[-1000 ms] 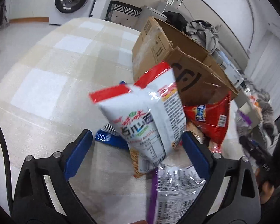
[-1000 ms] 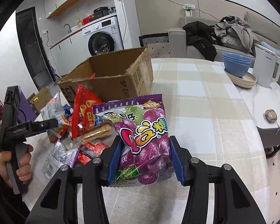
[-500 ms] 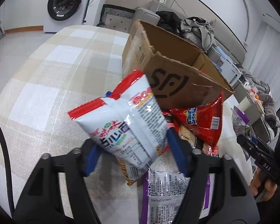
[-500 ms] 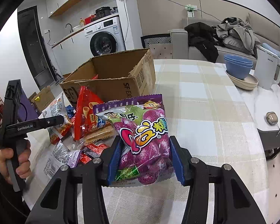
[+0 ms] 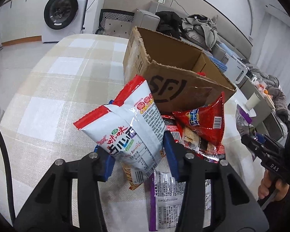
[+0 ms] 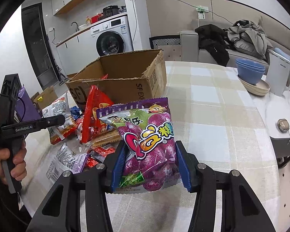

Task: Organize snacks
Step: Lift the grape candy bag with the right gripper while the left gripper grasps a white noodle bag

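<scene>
Left hand-held gripper (image 5: 139, 154) had just closed on the white bag (image 5: 125, 133); right hand-held gripper (image 6: 149, 166) clamped the purple bag (image 6: 147, 141); box (image 5: 183, 81) stood just above, upper centre.

Right gripper (image 6: 149, 166) clamping purple gummy bag (image 6: 147, 145), cardboard box (image 6: 125, 81) behind — snack pile (image 6: 90, 127) beside it

Left wrist view: looks forward and down along the left gripper (image 5: 139, 154), close over the snack pile (image 5: 199, 135), facing the box (image 5: 176, 89) front with sofa behind.
Right wrist view: same downward tilt along the right gripper (image 6: 149, 166), facing the box (image 6: 125, 85) corner, washer behind.
Shared: box, pile, table (image 6: 212, 116); each view catches the other gripper at its edge.
</scene>
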The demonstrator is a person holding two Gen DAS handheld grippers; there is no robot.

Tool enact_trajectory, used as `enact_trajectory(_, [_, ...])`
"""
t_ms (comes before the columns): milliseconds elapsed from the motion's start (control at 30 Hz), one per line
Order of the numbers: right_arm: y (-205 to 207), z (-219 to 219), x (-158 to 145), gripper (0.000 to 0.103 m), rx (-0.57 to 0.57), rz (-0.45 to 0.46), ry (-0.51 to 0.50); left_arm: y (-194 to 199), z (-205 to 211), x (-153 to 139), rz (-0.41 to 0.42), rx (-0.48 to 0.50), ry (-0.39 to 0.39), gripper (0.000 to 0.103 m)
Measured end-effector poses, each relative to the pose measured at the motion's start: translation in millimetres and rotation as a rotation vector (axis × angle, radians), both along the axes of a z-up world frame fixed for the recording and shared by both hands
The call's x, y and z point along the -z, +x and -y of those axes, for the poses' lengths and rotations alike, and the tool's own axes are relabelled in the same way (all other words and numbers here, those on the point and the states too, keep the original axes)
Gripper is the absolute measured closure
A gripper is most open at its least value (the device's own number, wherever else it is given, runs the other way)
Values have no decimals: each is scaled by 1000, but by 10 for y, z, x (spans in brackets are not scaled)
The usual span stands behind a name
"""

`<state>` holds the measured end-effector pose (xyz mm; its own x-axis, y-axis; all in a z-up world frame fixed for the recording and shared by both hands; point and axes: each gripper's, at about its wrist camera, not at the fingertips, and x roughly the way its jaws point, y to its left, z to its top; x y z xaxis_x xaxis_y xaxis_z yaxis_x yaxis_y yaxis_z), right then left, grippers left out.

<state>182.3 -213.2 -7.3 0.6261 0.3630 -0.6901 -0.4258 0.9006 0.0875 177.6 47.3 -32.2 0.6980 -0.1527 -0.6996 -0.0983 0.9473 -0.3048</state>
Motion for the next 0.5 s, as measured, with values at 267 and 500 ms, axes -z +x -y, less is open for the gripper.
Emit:
enact_trajectory(267, [-22, -54, -11, 53, -19, 13, 1, -140, -55, -144, 35, 5, 13, 62])
enact_trajectory(500, [-61, -68, -63, 53, -29, 35, 12, -249, -62, -317, 74, 0, 25, 63])
